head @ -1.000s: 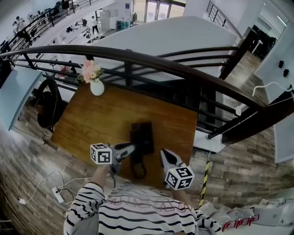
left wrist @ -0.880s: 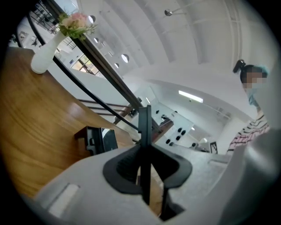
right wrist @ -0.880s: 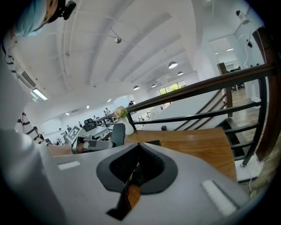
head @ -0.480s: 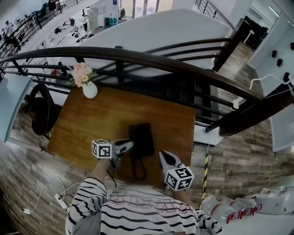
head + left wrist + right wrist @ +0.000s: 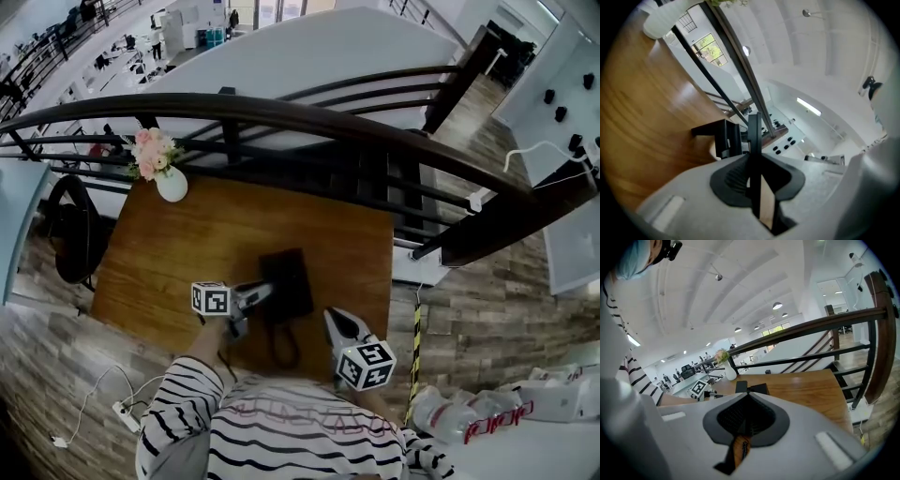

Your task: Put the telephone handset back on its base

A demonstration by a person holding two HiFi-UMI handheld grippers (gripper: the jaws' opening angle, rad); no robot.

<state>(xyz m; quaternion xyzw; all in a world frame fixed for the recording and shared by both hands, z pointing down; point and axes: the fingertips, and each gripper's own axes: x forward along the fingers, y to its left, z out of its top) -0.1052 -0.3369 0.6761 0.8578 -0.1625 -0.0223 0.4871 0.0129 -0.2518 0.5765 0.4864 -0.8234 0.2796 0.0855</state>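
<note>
The black telephone (image 5: 287,283) sits on the wooden table (image 5: 178,253) near its front edge. Its handset seems to lie along the left side of the base, but I cannot make out the seam. The coiled cord (image 5: 281,349) loops toward me. My left gripper (image 5: 263,290) points right, tips against the phone's left side, jaws together with nothing seen between them. In the left gripper view the phone (image 5: 718,137) shows just left of the shut tips (image 5: 753,125). My right gripper (image 5: 334,318) hovers shut, right of the cord, holding nothing; its own view looks over the phone (image 5: 751,388).
A white vase of pink flowers (image 5: 171,182) stands at the table's far left corner. A dark curved railing (image 5: 309,117) runs right behind the table. A black chair (image 5: 67,230) is on the left, and a power strip (image 5: 125,411) lies on the floor.
My head has shifted, so the scene slides in view. The left gripper has edged slightly farther along the phone's left side. The right gripper has kept its place.
</note>
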